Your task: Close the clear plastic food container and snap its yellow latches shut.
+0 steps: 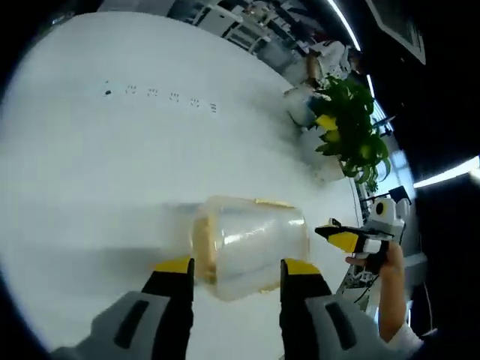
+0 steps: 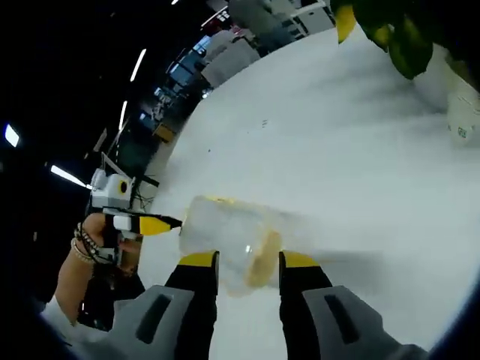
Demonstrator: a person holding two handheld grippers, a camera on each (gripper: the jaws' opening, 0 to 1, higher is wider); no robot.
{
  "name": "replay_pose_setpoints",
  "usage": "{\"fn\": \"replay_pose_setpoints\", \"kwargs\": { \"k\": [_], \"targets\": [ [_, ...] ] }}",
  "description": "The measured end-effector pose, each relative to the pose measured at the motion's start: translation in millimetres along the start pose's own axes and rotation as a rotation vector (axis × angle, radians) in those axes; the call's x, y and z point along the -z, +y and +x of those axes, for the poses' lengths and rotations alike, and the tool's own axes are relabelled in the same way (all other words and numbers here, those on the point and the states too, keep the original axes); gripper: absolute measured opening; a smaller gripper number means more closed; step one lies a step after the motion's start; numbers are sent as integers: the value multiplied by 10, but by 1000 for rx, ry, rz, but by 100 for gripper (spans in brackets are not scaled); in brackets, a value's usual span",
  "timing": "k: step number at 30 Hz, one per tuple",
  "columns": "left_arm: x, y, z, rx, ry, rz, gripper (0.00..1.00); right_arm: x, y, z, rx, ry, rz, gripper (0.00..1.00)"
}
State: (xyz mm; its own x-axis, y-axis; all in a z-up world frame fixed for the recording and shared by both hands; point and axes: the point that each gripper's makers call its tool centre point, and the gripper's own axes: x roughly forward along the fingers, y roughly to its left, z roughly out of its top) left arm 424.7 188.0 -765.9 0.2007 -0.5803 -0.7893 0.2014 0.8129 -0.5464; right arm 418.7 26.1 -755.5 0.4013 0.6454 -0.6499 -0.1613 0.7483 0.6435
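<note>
The clear plastic container (image 1: 251,244) rests on the white table (image 1: 112,172), blurred, with a yellow latch along its far edge. My left gripper (image 1: 237,266) is open, and the container's near end sits in the gap between its yellow-tipped jaws; contact cannot be told. My right gripper (image 1: 346,240), held by a hand, points at the container's right end. In the right gripper view the container (image 2: 232,240) likewise sits ahead of my open right gripper (image 2: 247,260). The left gripper (image 2: 146,223), in a hand with bracelets, has its tip at the container's left end.
A leafy green and yellow plant (image 1: 351,127) in a white pot stands at the table's far right edge; its leaves (image 2: 405,34) and pot (image 2: 461,112) hang over the upper right. Small dark marks (image 1: 157,94) dot the tabletop. Office furniture lies beyond the table.
</note>
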Motion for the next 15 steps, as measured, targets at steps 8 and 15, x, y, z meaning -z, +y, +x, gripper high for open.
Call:
{"fn": "replay_pose_setpoints", "kwargs": {
  "k": [8, 15],
  "targets": [
    [-164, 75, 136, 9, 51, 40, 38, 78, -43, 178, 26, 76, -8, 28],
    [-225, 230, 142, -31, 96, 62, 23, 53, -132, 237, 64, 102, -33, 17]
  ]
}}
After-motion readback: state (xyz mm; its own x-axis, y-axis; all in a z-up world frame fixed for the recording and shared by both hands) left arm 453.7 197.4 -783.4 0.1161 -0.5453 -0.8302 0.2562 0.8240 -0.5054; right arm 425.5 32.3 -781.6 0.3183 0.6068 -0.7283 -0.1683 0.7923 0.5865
